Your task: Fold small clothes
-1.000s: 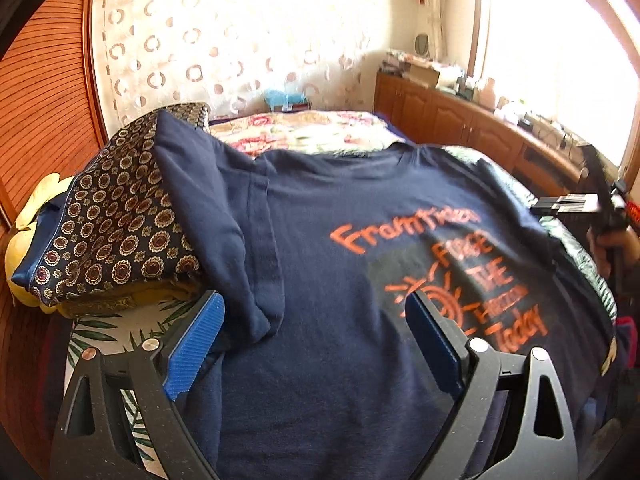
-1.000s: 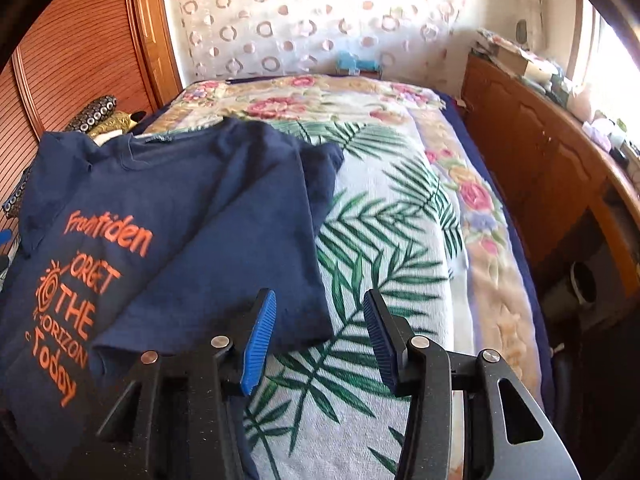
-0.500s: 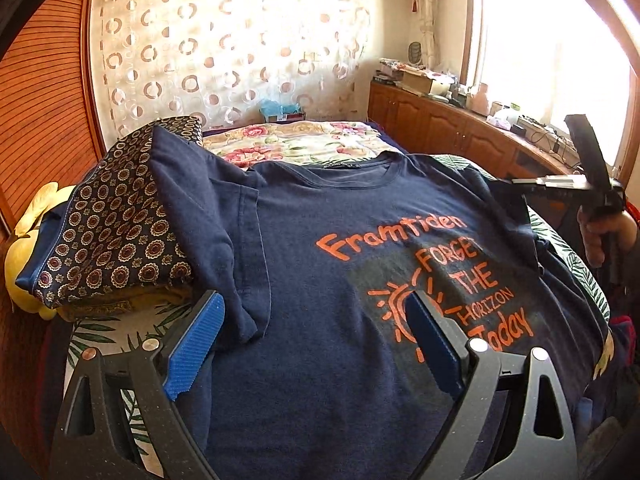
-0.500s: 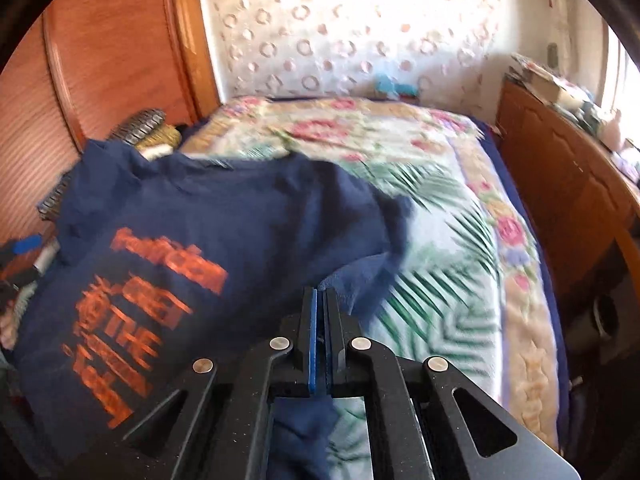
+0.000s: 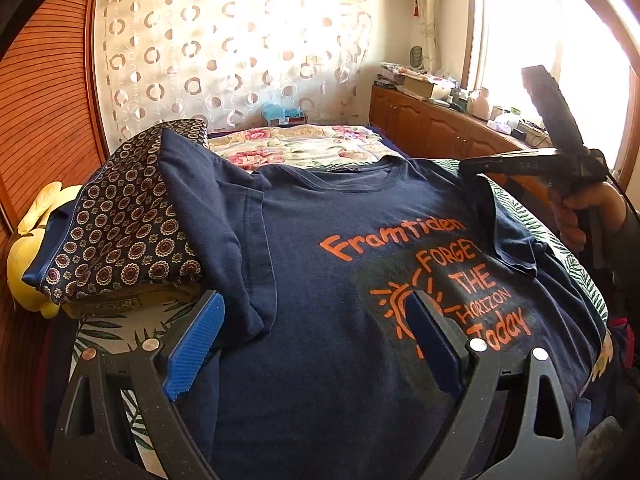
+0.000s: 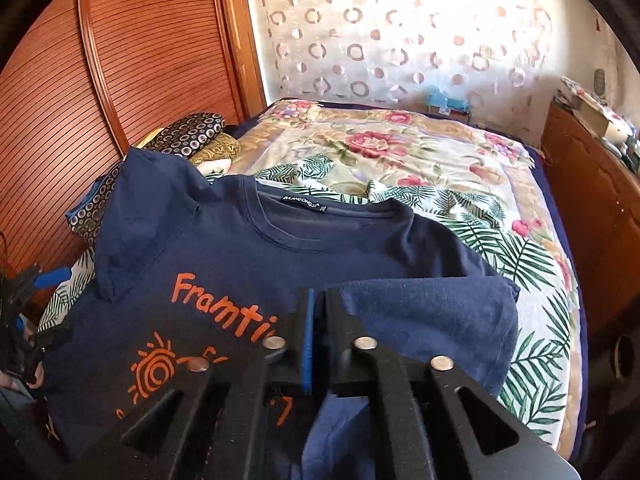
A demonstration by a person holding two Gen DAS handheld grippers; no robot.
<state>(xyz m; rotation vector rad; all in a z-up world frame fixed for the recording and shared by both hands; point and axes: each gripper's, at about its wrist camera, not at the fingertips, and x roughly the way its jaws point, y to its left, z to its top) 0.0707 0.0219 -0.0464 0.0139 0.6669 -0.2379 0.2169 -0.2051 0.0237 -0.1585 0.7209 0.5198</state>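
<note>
Listing what we hold at this moment. Item: navy t-shirt, print side up, spread on the bed, its far-left sleeve draped over a patterned cushion.

Right gripper: fingers pressed together on the right sleeve. A second ago they stood apart at the shirt's edge; half a second ago they had closed on cloth; now the sleeve is lifted and carried inward over the chest, covering the end of the orange lettering. We judge the first side fold is under way.

Left gripper: fingers wide apart, hovering low over the shirt's lower half, clamping nothing; it has hardly shifted.

Exactly how much cloth the right fingers pinch we cannot tell; their own frame hides it.

Outstanding: left sleeve unfolded.
</note>
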